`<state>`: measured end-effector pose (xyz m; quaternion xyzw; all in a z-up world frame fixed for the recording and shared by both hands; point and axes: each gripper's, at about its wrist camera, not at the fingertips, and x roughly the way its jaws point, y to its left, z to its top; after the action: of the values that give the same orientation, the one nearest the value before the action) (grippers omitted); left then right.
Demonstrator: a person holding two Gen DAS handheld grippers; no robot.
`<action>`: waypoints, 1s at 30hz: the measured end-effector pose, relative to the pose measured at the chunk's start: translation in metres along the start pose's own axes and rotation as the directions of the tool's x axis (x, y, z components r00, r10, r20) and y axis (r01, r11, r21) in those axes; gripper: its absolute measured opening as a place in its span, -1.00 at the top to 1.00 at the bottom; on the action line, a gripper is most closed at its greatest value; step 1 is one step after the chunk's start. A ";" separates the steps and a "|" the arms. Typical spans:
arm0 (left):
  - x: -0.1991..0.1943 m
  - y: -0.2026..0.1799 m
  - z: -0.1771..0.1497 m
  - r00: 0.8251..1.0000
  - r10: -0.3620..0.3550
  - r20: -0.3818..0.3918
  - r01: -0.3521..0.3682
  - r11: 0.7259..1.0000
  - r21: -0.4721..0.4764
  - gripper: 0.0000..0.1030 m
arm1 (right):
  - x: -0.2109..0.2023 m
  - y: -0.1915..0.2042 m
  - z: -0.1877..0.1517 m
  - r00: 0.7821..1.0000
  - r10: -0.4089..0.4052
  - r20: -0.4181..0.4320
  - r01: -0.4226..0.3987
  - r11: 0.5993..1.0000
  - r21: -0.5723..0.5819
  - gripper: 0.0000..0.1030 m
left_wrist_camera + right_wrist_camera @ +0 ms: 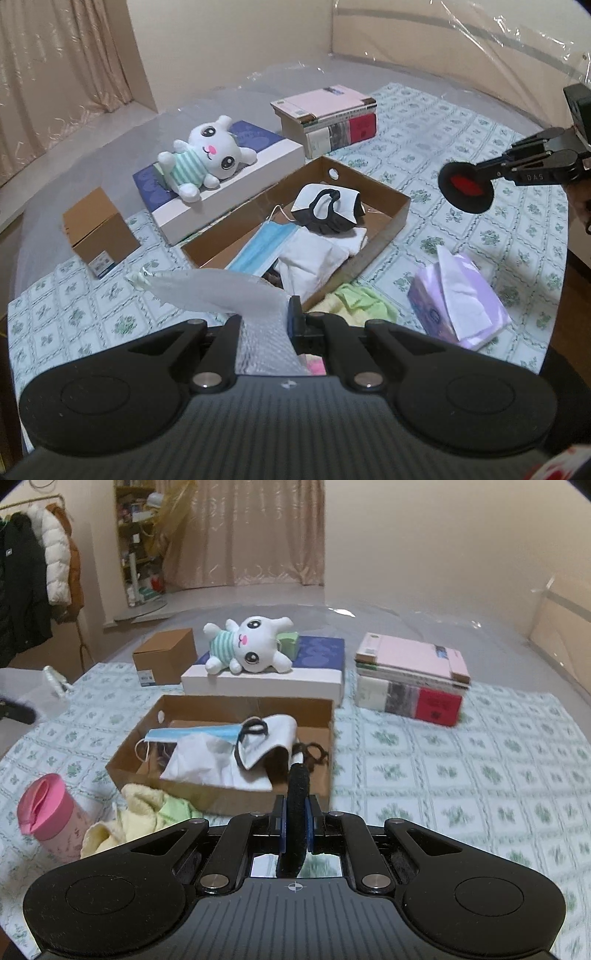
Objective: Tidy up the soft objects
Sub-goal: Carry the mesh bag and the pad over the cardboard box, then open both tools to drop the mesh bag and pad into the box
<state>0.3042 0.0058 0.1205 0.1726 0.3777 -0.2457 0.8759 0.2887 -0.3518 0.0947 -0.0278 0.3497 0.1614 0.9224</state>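
Left hand-held gripper (291,314) clenched on clear bubble-wrap sheet (221,291) | right hand-held gripper (295,812) grasping black round foam pad (297,790) | open brown cardboard box (229,705) holds masks, cloth | yellow-green towels (147,808) remain outside

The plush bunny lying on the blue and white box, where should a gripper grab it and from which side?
Probably the striped torso of the bunny, from above. It lies on its side along the box, so the body is the narrowest soft part. The head looks too wide for the jaws, and the limbs would let it dangle. Both grippers are full now: left gripper holds bubble wrap, right gripper a black pad.
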 end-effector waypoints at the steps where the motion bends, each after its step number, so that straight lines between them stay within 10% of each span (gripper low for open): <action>1: 0.008 0.001 0.005 1.000 -0.004 -0.009 0.004 1.000 0.005 0.98 | 0.006 0.000 0.005 1.000 0.003 0.001 -0.003 1.000 -0.004 0.81; 30: 0.211 0.029 0.067 0.979 -0.081 -0.188 0.077 0.997 -0.031 0.82 | 0.132 -0.006 0.049 0.997 0.032 -0.065 -0.037 0.996 -0.083 0.81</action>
<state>0.4842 -0.0663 0.0106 0.1696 0.4686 -0.2583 0.8276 0.4147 -0.3124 0.0449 -0.0655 0.3721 0.1910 0.9060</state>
